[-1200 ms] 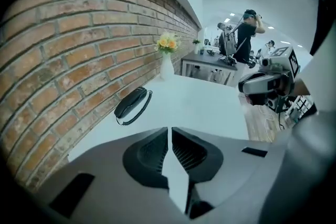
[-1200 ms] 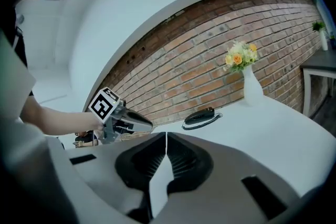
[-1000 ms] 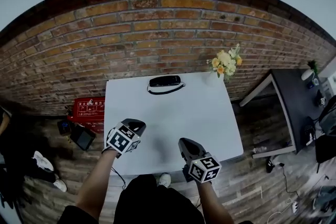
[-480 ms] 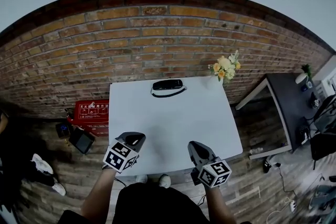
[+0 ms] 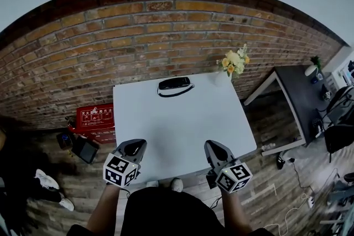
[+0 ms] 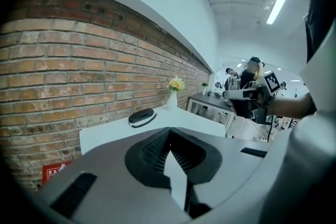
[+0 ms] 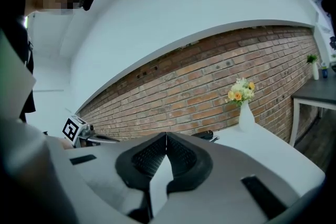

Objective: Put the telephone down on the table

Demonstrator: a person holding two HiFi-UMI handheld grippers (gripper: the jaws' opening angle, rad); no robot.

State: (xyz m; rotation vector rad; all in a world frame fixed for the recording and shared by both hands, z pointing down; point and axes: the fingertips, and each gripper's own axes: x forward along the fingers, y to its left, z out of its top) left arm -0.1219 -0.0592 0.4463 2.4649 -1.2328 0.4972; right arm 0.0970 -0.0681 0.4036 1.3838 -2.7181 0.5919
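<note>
The black telephone (image 5: 174,84) with its cord lies flat on the white table (image 5: 182,124), at the far edge by the brick wall. It also shows in the left gripper view as a small dark telephone (image 6: 140,116), and its end peeks over the right gripper's body (image 7: 205,135). My left gripper (image 5: 134,147) hovers at the table's near left edge, shut and holding nothing, its pads meeting (image 6: 169,131). My right gripper (image 5: 214,147) is at the near right edge, shut too and empty (image 7: 166,135). Both are far from the telephone.
A white vase of yellow flowers (image 5: 234,62) stands at the table's far right corner. A red box (image 5: 93,117) and a black device (image 5: 86,146) sit on the floor at left. A dark side table (image 5: 301,102) stands to the right. People stand in the background of the left gripper view.
Both grippers have drawn back toward the person, from over the table's front part to its near edge. The telephone has stayed where it lies.
</note>
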